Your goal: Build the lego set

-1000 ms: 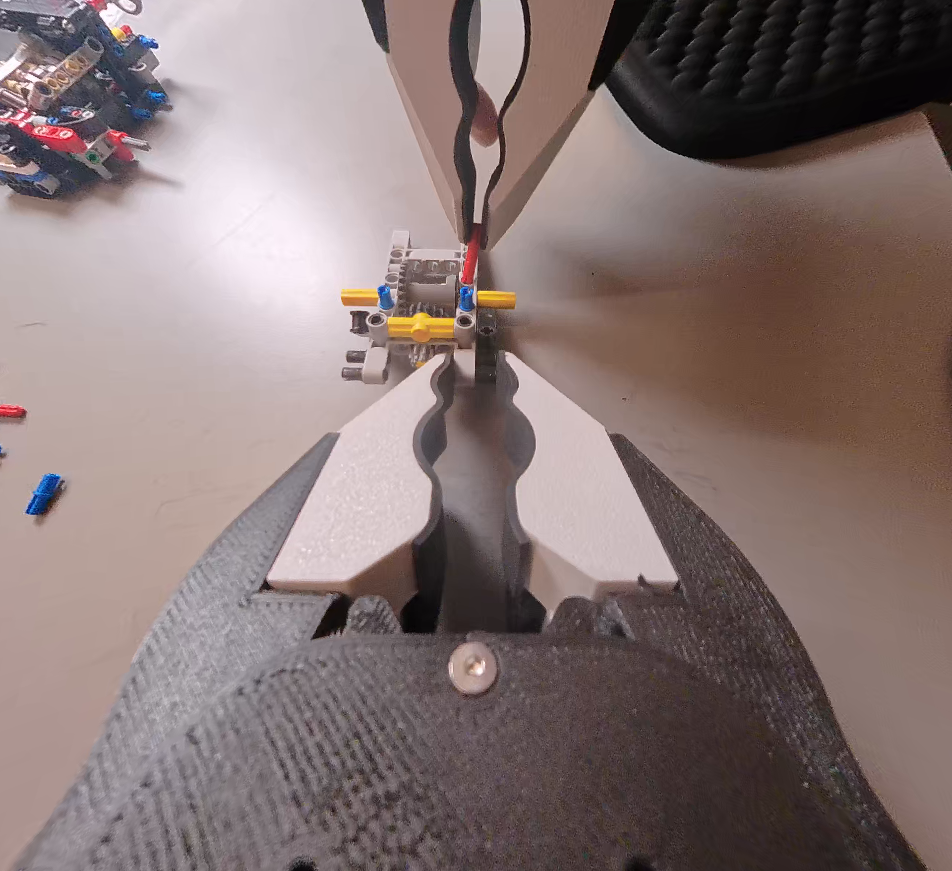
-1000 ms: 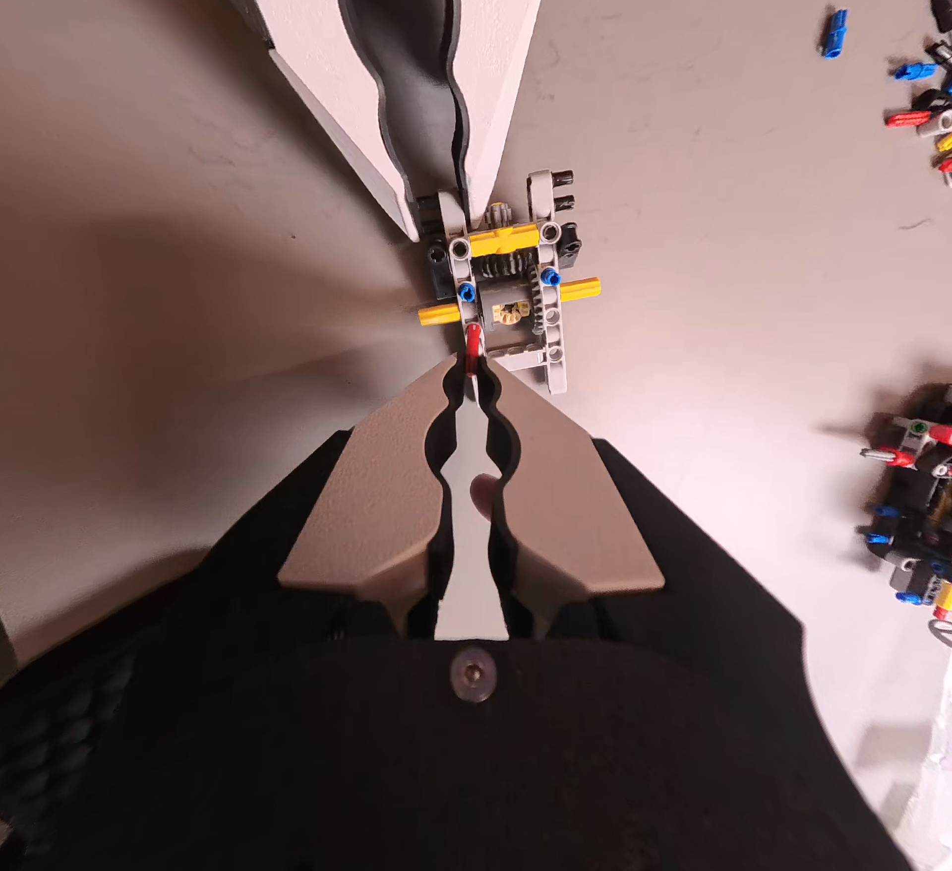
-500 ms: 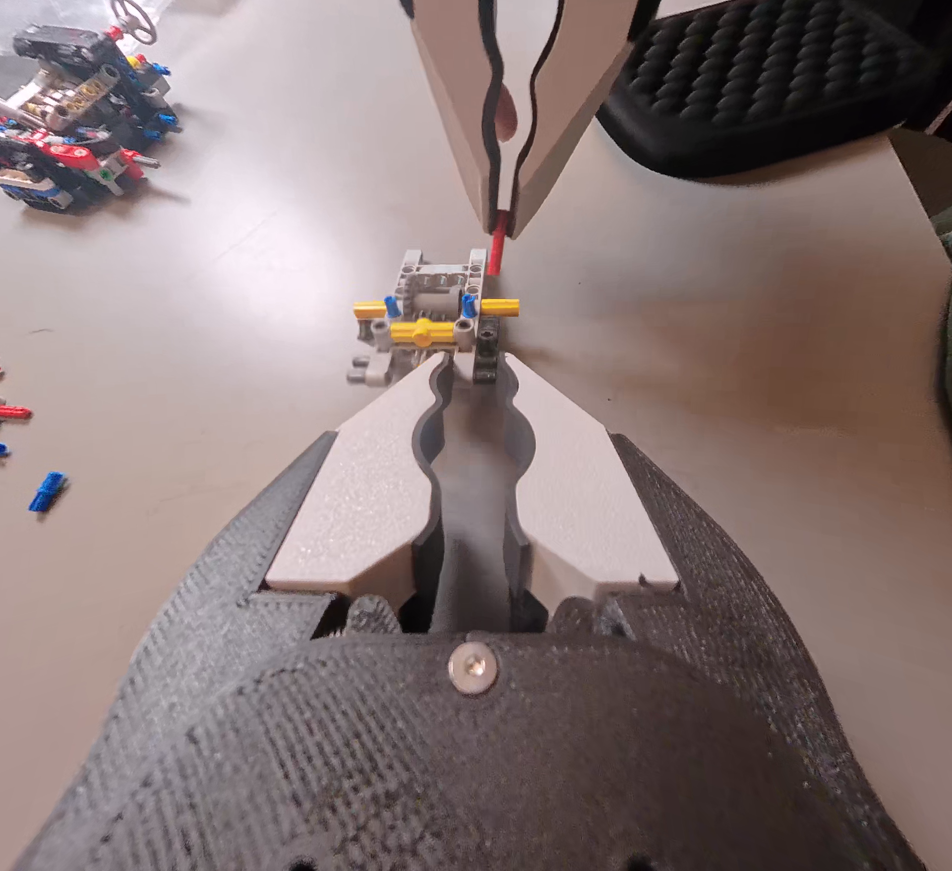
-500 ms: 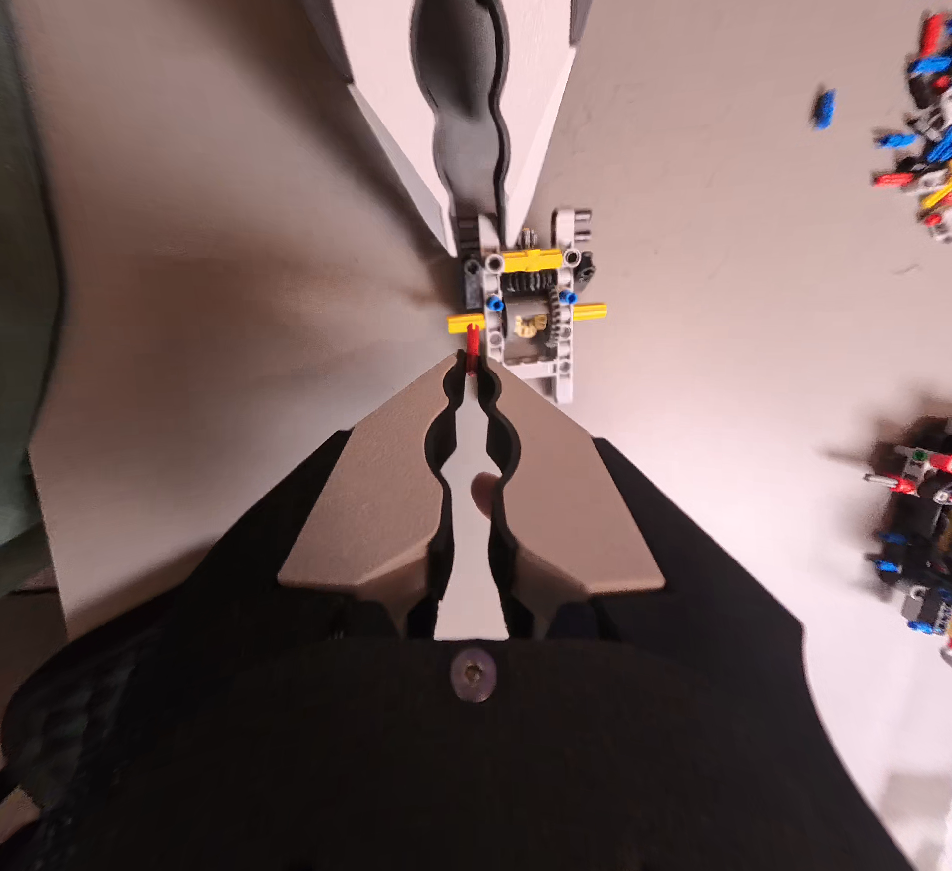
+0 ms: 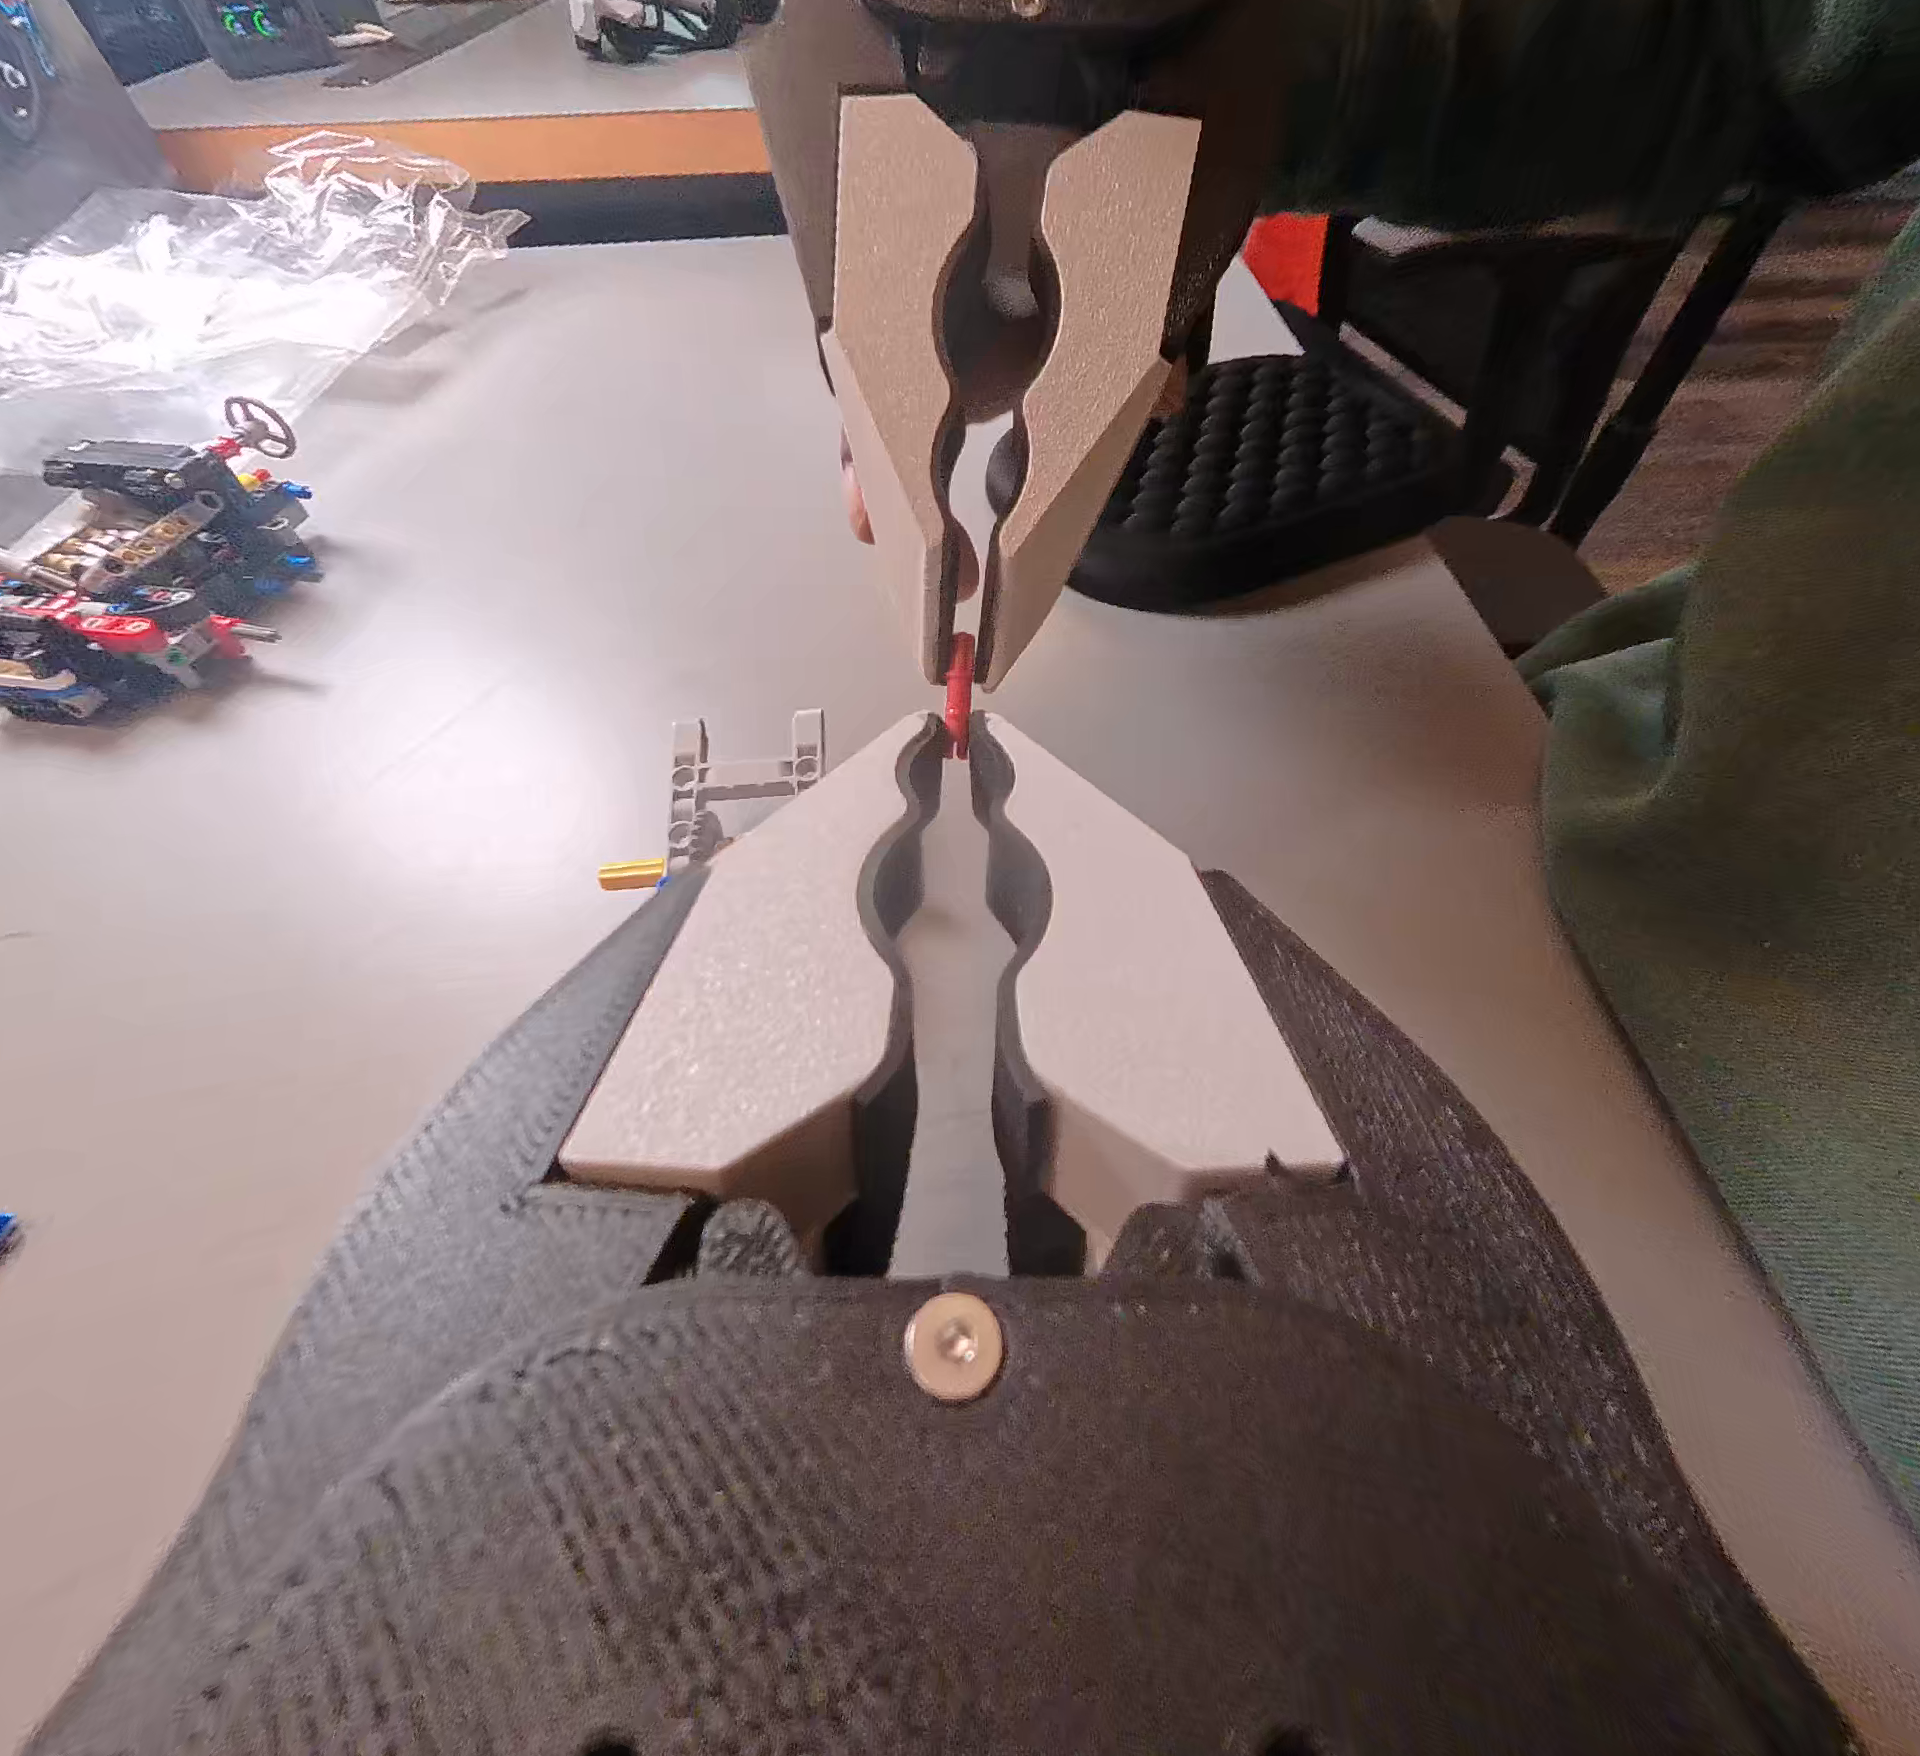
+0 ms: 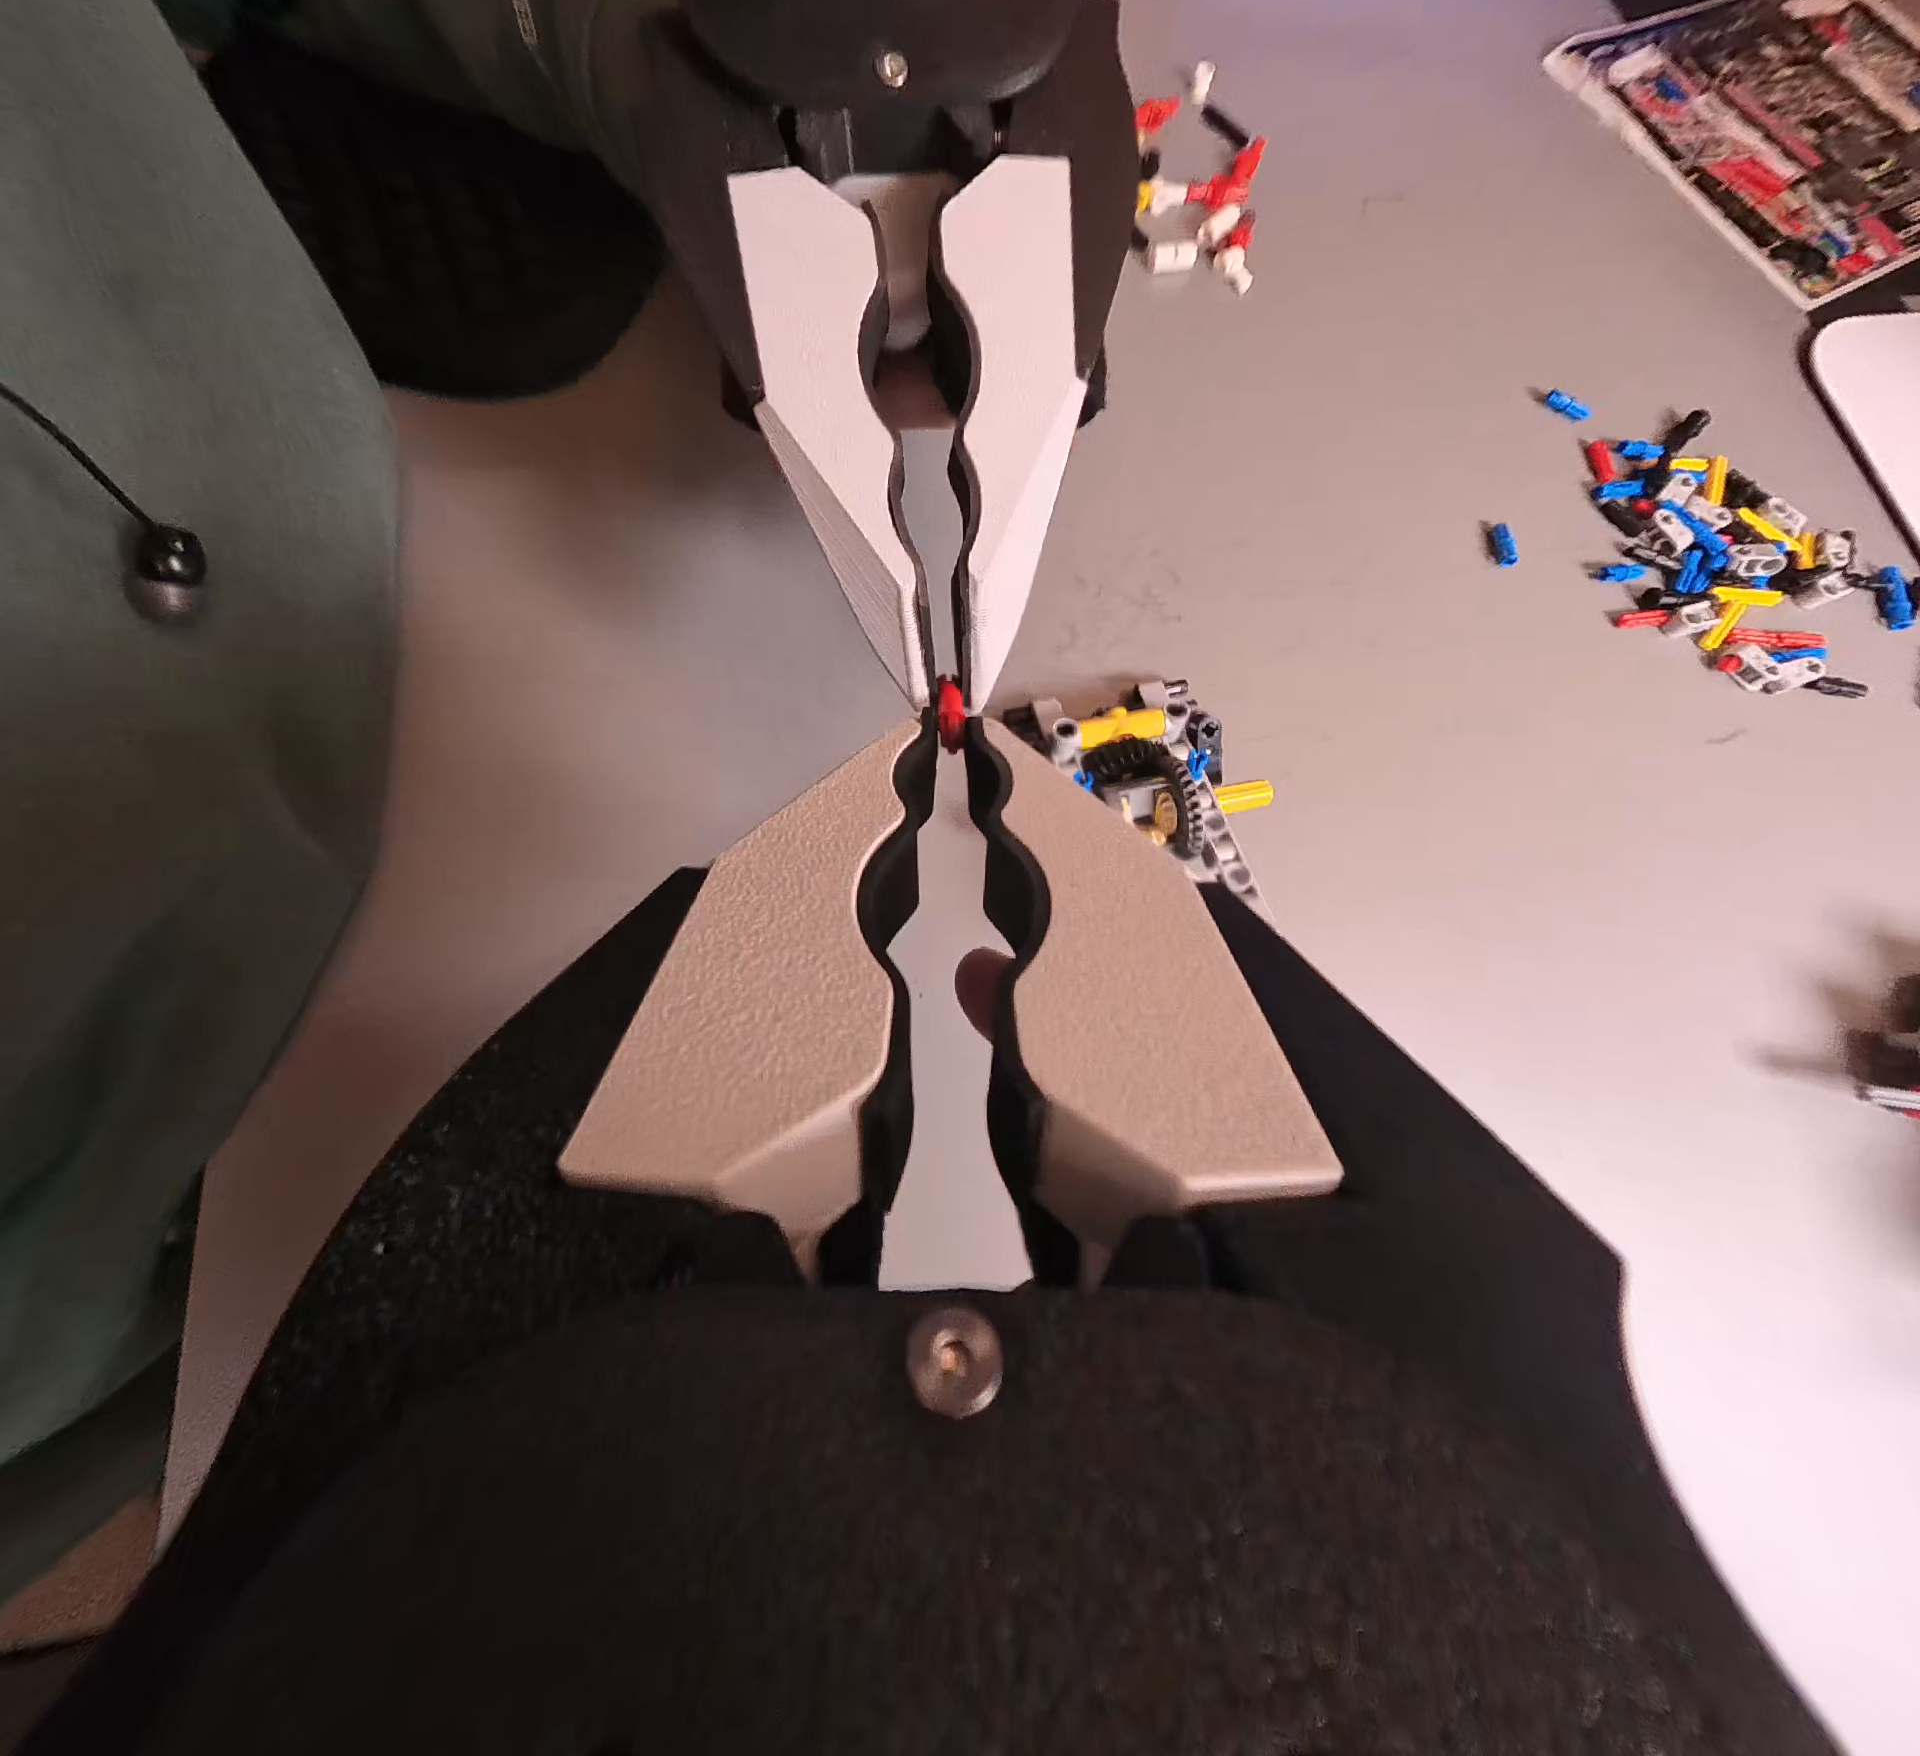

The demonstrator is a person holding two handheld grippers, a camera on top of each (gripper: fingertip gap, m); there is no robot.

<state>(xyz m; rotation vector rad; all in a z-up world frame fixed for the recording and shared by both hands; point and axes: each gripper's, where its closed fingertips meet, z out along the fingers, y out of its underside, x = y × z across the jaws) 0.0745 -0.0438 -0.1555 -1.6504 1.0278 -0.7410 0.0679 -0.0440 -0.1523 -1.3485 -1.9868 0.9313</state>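
Note:
A small red pin (image 5: 958, 700) hangs in the air between the two grippers, tip to tip. My right gripper (image 6: 948, 732) is shut on one end of it, and it also shows in the left wrist view (image 5: 962, 667) reaching down from above. My left gripper (image 5: 954, 732) is closed narrowly on the other end, and it also shows in the right wrist view (image 6: 945, 686). The grey gear assembly (image 6: 1153, 771) with yellow axles lies free on the table below. In the left wrist view it (image 5: 743, 776) is half hidden behind my left finger.
A partly built car model (image 5: 135, 553) and a crumpled plastic bag (image 5: 239, 272) lie at the left. A pile of loose pieces (image 6: 1745, 553), some red and white parts (image 6: 1205, 189) and an instruction booklet (image 6: 1756, 127) lie beyond. A black chair seat (image 5: 1278, 480) and a green sleeve (image 5: 1766, 823) border the table edge. My left and right fingertips are right by each other. The partly built car model (image 5: 135, 553) is about 30 cm from both grippers' fingertips.
My left gripper let go of the gear assembly, rose and closed on the red pin. My right gripper lifted the pin away from the assembly, which now lies on the table.

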